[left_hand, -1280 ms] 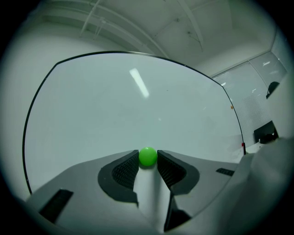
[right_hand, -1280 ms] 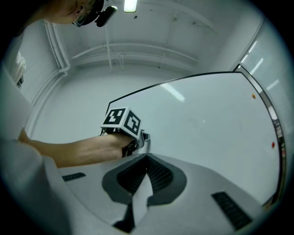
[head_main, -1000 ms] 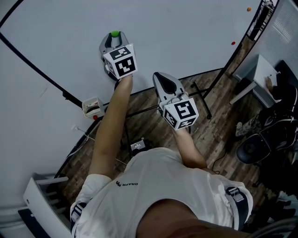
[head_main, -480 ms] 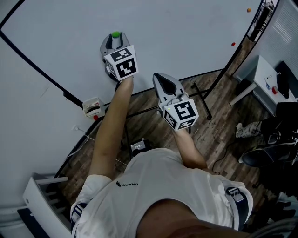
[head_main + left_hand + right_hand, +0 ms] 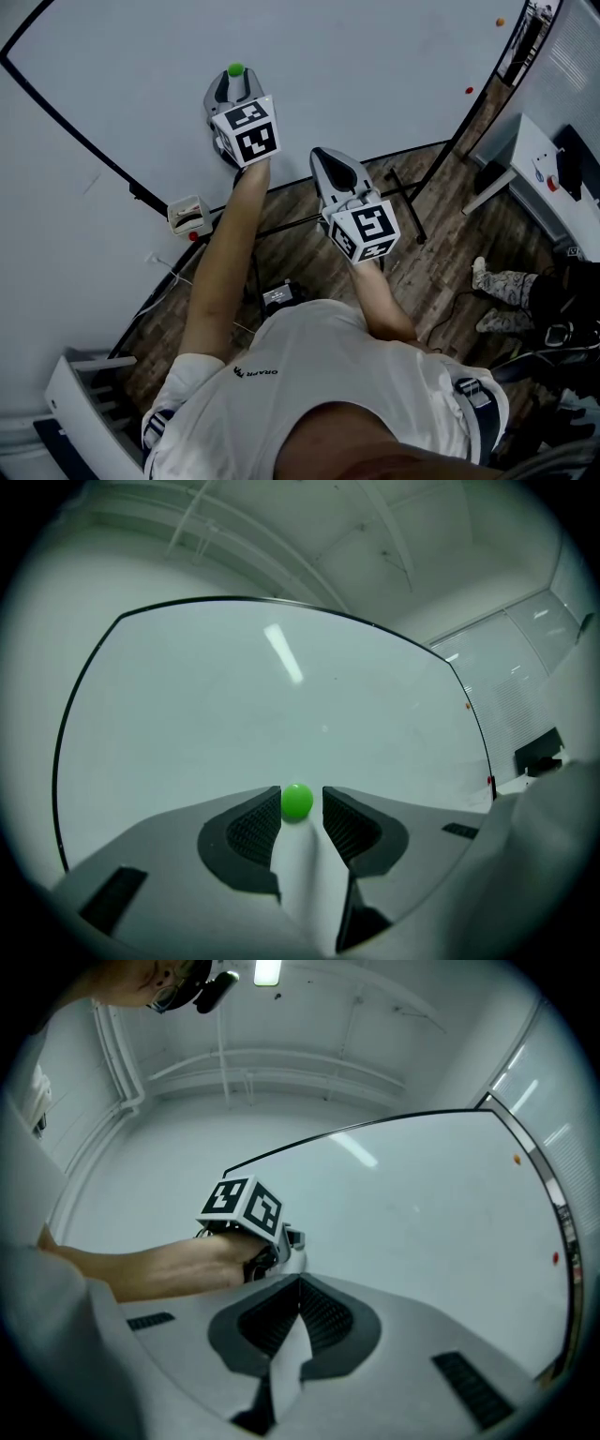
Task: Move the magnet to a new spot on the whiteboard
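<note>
Sticking to the whiteboard [image 5: 375,66] is a small green magnet [image 5: 297,802]. It sits low on the board, near the bottom edge and far from the right edge. The left gripper [image 5: 234,81] points straight at the board, and the magnet is between its two jaw tips. The jaws have just been opening. Now there is a small gap on the right side of the magnet, so the pads do not squeeze it. The right gripper [image 5: 299,1284] is held back from the board, below its bottom edge and over the wood floor [image 5: 422,244]. Its jaws are pressed together with nothing in them. A red dot [image 5: 470,89] and an orange dot [image 5: 501,20] sit by the right edge of the board.
</note>
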Demonstrator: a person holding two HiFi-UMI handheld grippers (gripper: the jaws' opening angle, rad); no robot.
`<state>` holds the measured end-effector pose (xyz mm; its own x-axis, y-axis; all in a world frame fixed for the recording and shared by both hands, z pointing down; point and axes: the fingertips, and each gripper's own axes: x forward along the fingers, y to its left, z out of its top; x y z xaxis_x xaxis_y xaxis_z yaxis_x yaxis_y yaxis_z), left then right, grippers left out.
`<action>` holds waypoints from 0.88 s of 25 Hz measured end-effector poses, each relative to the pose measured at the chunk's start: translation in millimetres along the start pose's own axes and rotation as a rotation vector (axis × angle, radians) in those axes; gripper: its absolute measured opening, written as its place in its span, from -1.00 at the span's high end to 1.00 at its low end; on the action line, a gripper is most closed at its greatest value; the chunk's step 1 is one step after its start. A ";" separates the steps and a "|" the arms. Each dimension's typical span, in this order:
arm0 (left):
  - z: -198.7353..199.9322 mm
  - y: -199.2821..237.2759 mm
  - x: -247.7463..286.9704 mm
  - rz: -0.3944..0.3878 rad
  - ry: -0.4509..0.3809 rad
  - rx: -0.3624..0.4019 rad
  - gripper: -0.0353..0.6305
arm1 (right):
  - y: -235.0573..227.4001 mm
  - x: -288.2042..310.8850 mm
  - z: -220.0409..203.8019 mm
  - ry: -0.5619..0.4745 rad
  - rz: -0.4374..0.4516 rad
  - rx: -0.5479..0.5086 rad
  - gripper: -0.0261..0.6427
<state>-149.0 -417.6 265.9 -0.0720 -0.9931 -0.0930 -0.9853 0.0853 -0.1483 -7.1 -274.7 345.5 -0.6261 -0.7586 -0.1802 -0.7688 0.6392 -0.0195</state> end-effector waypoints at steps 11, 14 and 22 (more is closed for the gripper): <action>-2.6 -1.7 -17.7 -0.006 -0.009 0.009 0.60 | 8.5 -1.3 0.9 -0.001 0.015 0.007 0.88; -1.1 -2.0 -24.8 -0.004 -0.016 0.011 0.67 | 9.7 -3.6 2.4 -0.003 0.018 0.008 0.88; 7.1 -4.3 -46.0 0.001 -0.037 0.014 0.81 | 15.7 -6.7 3.7 -0.006 0.028 0.015 0.88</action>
<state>-140.3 -371.7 263.8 -0.0667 -0.9893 -0.1299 -0.9830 0.0875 -0.1617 -14.5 -259.2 342.8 -0.6465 -0.7397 -0.1870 -0.7489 0.6620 -0.0295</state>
